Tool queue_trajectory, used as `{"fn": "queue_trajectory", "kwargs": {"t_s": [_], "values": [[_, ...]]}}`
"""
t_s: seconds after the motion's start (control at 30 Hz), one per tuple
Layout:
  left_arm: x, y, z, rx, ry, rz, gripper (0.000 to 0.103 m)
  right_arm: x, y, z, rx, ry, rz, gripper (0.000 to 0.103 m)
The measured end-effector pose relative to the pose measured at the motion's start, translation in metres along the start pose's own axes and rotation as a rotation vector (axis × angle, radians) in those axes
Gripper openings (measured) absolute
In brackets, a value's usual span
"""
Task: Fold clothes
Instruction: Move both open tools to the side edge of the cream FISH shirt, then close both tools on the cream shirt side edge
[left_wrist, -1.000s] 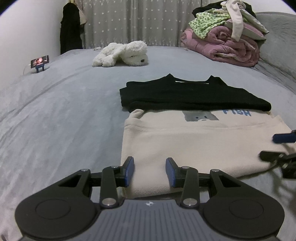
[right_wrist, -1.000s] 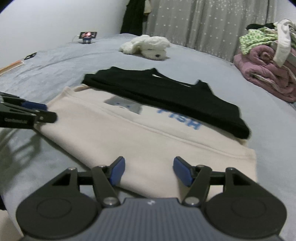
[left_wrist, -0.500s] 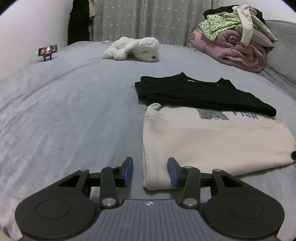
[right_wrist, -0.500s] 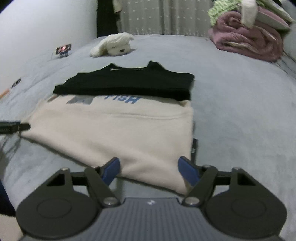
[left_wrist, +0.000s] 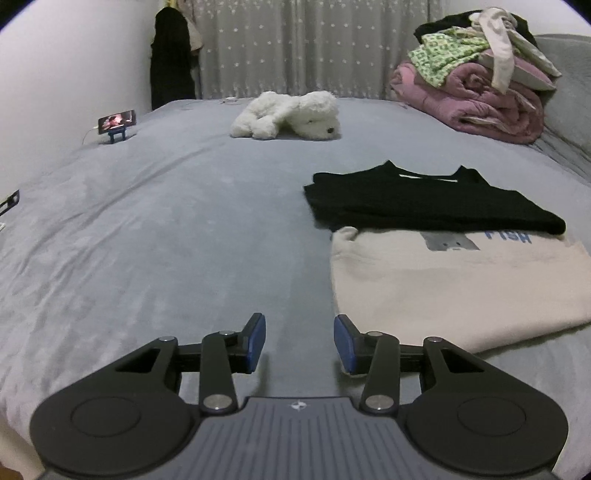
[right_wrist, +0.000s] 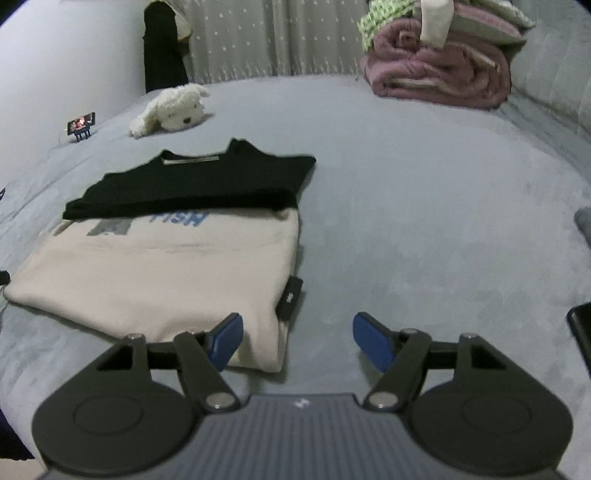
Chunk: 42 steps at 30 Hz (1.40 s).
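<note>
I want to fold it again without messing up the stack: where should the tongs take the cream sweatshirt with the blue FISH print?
Grip the cream sweatshirt at its two near corners, coming from the near edge: it lies flat there, while the folded black top overlaps its far edge.

1. Dim, cool indoor light is falling evenly over the grey bed (left_wrist: 155, 236).
2. My finger pads (left_wrist: 255, 341) are casting soft shadows just beneath.
3. Fisheye distortion is bending the edges and darkening the corners.
4. My right view is looking softer and slightly blurred.
</note>
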<state>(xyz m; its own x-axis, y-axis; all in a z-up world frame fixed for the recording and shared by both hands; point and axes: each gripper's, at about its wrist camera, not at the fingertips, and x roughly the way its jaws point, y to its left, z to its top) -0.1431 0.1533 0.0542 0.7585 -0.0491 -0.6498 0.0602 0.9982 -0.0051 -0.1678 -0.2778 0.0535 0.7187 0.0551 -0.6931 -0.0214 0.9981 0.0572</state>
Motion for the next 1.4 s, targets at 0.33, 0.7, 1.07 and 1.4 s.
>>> {"fn": "queue_trajectory", "kwargs": {"t_s": [0.33, 0.7, 1.07, 1.4], "values": [[-0.024, -0.031, -0.003, 0.232, -0.045, -0.288, 0.042, -0.017, 0.092, -0.022, -0.471, -0.123, 0.141, 0.067], [0.009, -0.041, -0.011, 0.509, 0.046, -0.319, 0.042, 0.005, 0.08, -0.031, -0.523, 0.001, 0.119, 0.066], [0.01, -0.037, -0.012, 0.65, 0.036, -0.348, 0.025, 0.012, 0.052, -0.024, -0.556, 0.035, 0.08, 0.051], [0.015, -0.038, -0.01, 0.745, 0.024, -0.359, 0.019, 0.017, 0.057, -0.017, -0.775, 0.056, 0.123, 0.036]]}}
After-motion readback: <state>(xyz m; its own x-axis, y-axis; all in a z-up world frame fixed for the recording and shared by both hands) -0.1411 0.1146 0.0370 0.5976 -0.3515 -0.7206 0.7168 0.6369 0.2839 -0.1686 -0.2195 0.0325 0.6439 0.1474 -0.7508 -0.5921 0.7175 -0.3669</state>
